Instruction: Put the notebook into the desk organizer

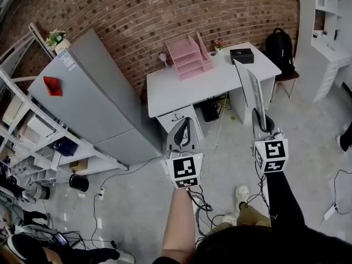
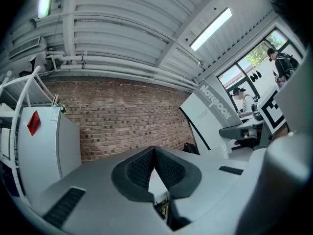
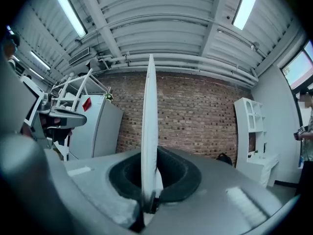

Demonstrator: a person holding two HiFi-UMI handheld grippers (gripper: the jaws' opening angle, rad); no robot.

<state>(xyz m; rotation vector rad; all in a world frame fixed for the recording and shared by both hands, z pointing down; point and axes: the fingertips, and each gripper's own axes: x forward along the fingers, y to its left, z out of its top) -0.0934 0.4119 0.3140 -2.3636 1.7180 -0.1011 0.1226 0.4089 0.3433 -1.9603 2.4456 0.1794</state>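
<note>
While right gripper (image 1: 262,126) pinches notebook (image 1: 254,92) by one edge, jaws clamped on it, tall cover may swing or slip; left gripper (image 1: 183,132) jaws pressed together, empty; pink desk organizer (image 1: 190,56) on worktop (image 1: 165,89) well apart; corner could snag slot

Head view: notebook's (image 1: 251,92) bottom edge is hidden behind right gripper (image 1: 260,120). Black box (image 1: 242,55) on desk (image 1: 181,89) too small to ID. Backpack (image 1: 279,47) partly hidden behind desk corner. White shelf unit (image 1: 330,48) cut off by top & rt edges. Right gripper view: notebook (image 3: 149,131) seen edge-on, so cover can't be read; person (image 3: 305,136) cut off at rt edge. Left gripper view: only part of right gripper's marker cube (image 2: 273,109) shows.
</note>
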